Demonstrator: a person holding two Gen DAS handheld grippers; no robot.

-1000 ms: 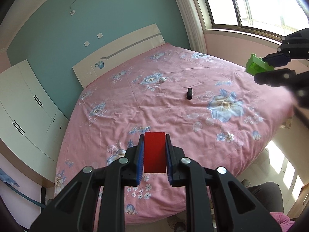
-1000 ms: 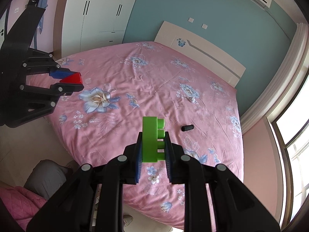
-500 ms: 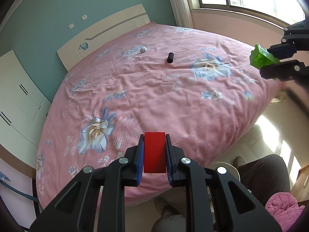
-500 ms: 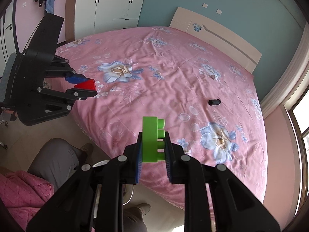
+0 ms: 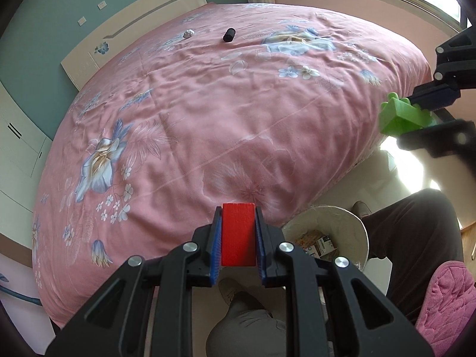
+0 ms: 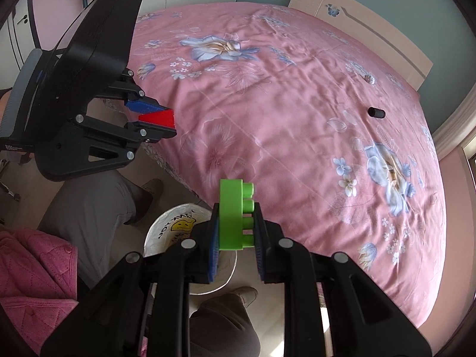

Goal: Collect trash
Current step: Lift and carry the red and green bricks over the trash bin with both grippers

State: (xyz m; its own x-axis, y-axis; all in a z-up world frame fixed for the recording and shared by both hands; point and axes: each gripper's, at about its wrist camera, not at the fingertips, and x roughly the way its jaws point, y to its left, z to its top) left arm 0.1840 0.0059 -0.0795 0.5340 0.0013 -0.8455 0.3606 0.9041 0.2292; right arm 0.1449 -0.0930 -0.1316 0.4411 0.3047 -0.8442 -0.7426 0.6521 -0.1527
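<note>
A red block (image 5: 238, 233) is clamped in the left tool (image 5: 238, 238) and a green studded brick (image 6: 236, 215) in the right tool (image 6: 236, 232), both held above a white bin (image 5: 354, 223) w/ boxes inside, at the foot of a pink floral bed (image 5: 208, 119). Neither is dropped yet. Approx. midway, judging by what's left: a black cylinder (image 5: 229, 34) and a small crumpled wad (image 5: 188, 33) remain near the headboard.
</note>
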